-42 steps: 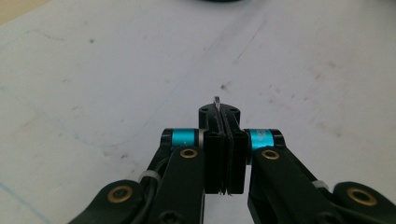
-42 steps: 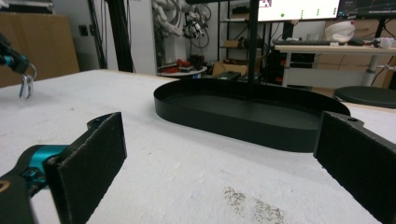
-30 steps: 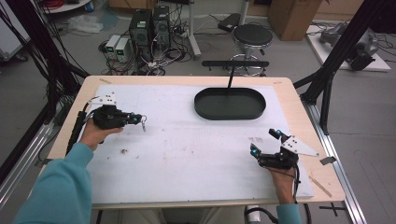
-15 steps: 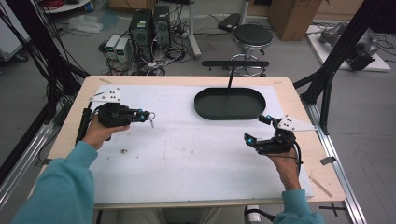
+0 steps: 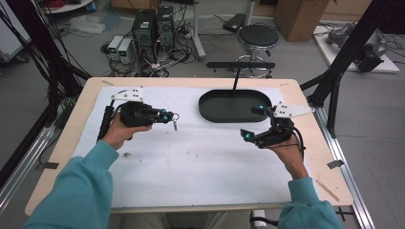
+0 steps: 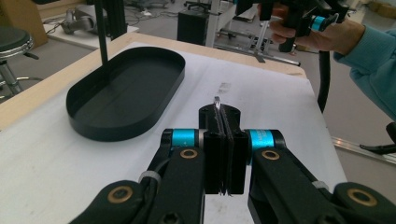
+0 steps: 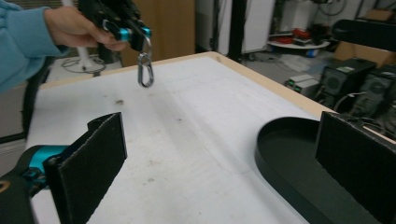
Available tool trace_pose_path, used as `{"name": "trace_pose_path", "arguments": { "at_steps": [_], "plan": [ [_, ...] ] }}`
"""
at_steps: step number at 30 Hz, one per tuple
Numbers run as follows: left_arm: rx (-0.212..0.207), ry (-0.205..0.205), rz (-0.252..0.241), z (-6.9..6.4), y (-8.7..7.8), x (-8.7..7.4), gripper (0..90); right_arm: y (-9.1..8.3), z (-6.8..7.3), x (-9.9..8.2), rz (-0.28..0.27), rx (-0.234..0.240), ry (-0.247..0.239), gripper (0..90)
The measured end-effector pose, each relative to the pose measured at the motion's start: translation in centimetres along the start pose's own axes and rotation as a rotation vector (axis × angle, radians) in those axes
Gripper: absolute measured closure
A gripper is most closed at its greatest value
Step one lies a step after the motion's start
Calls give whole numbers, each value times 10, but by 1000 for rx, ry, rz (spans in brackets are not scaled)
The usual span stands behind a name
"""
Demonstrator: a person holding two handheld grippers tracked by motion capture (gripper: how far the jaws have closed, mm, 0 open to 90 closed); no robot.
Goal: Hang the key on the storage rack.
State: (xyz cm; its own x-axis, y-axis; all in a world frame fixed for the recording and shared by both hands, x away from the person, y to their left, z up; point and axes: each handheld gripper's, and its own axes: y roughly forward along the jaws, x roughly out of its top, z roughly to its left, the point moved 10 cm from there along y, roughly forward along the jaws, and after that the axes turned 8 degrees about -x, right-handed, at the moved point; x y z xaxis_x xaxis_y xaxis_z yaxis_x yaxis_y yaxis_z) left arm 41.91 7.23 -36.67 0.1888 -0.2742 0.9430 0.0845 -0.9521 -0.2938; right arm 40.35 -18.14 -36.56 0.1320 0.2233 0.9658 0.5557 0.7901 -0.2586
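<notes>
Left gripper (image 5: pixel 168 117) clenched on a metal clip (image 7: pixel 145 70), held above the table's (image 5: pixel 191 157) left half near the far edge. Black tray (image 5: pixel 224 112) resting by the far edge. Right gripper (image 5: pixel 254 123) released, beside the tray's right end.

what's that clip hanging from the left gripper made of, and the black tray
Clip: likely metal, polished silvery, with bright glints along its loop. Tray: matte black, smooth thin wall with a soft sheen; plastic or painted metal, hard to tell. Left gripper is shut on the clip.
</notes>
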Motion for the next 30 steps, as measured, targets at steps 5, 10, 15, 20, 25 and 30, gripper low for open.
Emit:
{"name": "trace_pose_path", "arguments": {
  "at_steps": [5, 10, 15, 20, 25, 30],
  "plan": [
    [-22, 12, -11, -6, 15, 7, 883, 10, 5, 11, 13, 54, -13, 18],
    [-48, 25, -26, -11, 27, 14, 882, 17, 10, 23, 19, 111, -20, 19],
    [-78, 43, -42, -17, 40, 25, 883, 27, 15, 30, 41, 151, -37, 19],
    [-111, 60, -47, -25, 53, 33, 883, 38, 24, 32, 64, 189, -70, 24],
    [-122, 70, -50, -29, 58, 35, 883, 50, 32, 31, 93, 229, -92, 25],
    [-121, 76, -49, -31, 59, 35, 883, 57, 39, 31, 105, 264, -99, 52]
  ]
}}
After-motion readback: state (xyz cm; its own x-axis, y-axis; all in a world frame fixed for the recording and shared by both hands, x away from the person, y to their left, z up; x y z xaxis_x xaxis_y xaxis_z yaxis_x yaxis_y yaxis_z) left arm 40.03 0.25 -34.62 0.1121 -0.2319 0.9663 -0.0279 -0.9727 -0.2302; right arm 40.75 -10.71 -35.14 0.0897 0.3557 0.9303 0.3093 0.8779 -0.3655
